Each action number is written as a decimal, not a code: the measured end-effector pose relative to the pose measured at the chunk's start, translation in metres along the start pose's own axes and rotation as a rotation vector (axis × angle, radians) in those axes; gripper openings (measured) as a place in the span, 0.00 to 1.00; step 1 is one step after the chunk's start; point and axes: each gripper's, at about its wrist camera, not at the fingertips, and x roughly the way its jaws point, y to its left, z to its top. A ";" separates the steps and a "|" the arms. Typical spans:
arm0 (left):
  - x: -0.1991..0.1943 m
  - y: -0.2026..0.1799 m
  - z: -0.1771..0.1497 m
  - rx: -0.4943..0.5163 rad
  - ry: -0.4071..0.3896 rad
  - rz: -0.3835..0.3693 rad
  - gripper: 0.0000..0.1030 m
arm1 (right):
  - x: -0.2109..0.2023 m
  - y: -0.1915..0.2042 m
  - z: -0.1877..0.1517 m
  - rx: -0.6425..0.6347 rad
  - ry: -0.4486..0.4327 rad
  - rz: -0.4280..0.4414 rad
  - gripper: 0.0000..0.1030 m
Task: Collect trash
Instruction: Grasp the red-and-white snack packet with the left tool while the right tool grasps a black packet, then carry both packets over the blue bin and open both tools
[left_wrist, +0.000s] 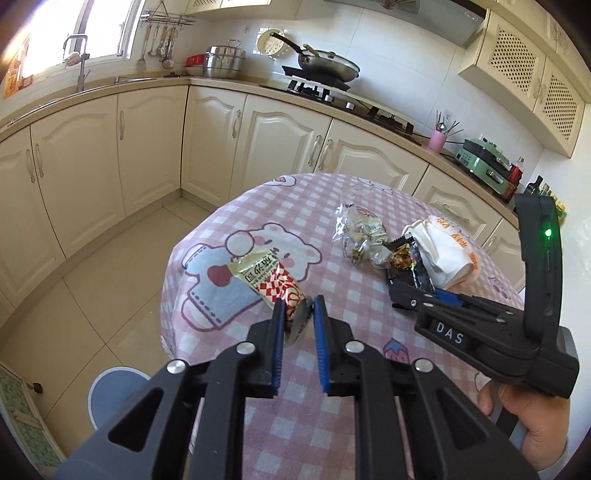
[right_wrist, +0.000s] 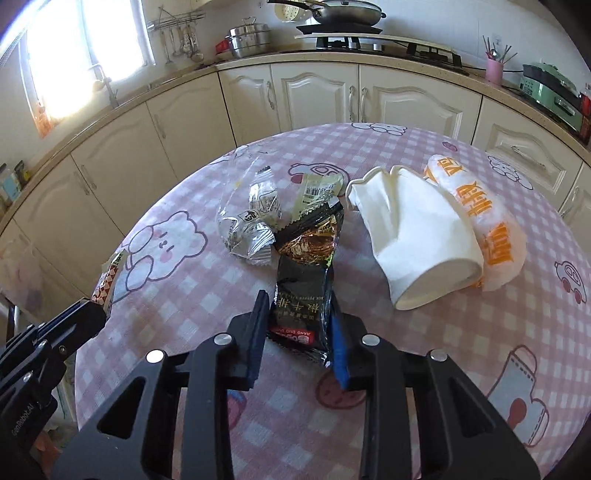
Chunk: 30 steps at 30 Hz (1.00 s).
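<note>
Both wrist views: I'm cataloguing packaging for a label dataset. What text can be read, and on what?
"DAS": on the right gripper, its body.
"JIANG DUO DUO": partly legible, upside down on the black snack wrapper in the right gripper.
Chinese characters, hard to read: on the red-checked wrapper in the left gripper.
Large orange Chinese characters: on the white bag.
Barcode digits: too small.

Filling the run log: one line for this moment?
left gripper: shut on red-checked wrapper | right gripper: shut on black wrapper
</note>
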 end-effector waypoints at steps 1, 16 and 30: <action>-0.003 0.000 -0.001 -0.002 -0.003 -0.007 0.14 | -0.006 -0.002 -0.002 0.004 -0.017 -0.008 0.27; -0.068 0.015 -0.023 -0.023 -0.066 -0.020 0.14 | -0.084 0.048 -0.036 -0.061 -0.144 0.077 0.26; -0.118 0.121 -0.064 -0.167 -0.074 0.126 0.14 | -0.067 0.177 -0.063 -0.239 -0.087 0.267 0.26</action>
